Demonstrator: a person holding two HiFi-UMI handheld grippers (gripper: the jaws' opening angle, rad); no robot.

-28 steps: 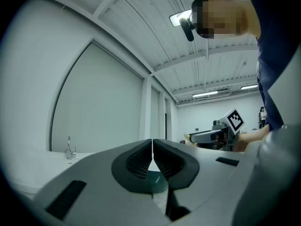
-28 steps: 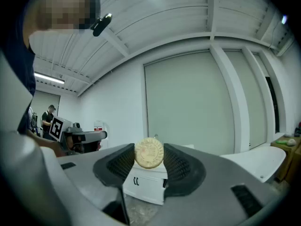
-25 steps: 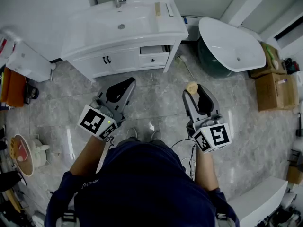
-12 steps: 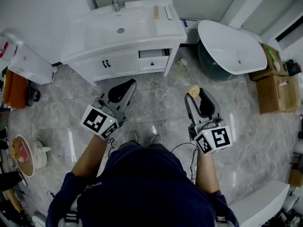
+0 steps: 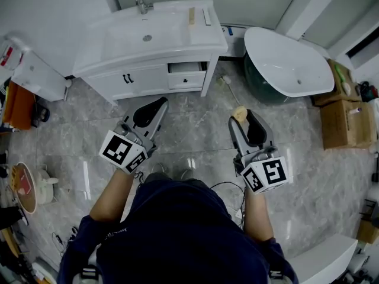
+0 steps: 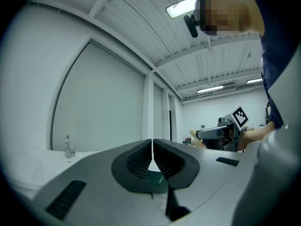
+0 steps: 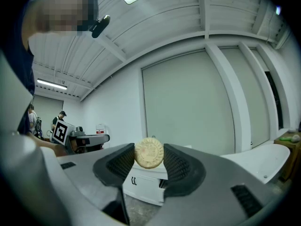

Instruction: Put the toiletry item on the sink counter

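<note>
We find the right hand-held gripper (image 5: 240, 115) closed on a round tan soap (image 7: 149, 153), pinched across its rim and carried above the floor. The sink bench (image 5: 210, 36) lies ahead and to the left of it, well apart. The left hand-held gripper (image 6: 152, 150) has its jaws together on nothing.

Both forearms extended forward. Left gripper (image 5: 161, 103): jaws pressed together, empty. Right gripper (image 5: 241, 116): jaws clamped on round soap (image 7: 149, 153).
</note>
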